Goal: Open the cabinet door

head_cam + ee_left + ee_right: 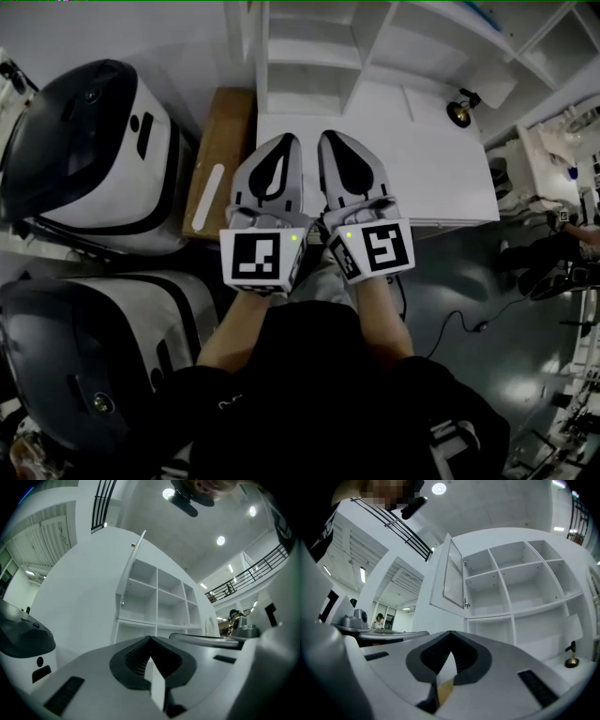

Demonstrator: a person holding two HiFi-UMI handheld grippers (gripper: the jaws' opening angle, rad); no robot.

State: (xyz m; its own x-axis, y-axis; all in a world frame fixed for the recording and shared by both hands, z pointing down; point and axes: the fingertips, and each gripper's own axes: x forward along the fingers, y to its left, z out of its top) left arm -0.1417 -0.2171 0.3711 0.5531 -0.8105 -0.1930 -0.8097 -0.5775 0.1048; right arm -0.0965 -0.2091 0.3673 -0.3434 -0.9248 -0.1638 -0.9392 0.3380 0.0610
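At the far left two big white and black machines [94,155] are standing one behind the other. Beside them a wooden board [225,131] is lying with a white strip [208,192] on it. In the middle the person is holding both grippers side by side and close together, pointing toward the cabinet [309,75]. The left gripper [284,145] is keeping its jaws closed, tips touching, with nothing between them. The right gripper [335,141] is doing the same, its jaws shut and empty. The cabinet is showing its white, empty shelves, and its door [452,578], with a slatted panel, is standing open on the left side of the shelves. To the right a small dark and gold object [459,111] is sitting on the white surface [441,178]. A cable [450,328] is lying on the floor [525,375].
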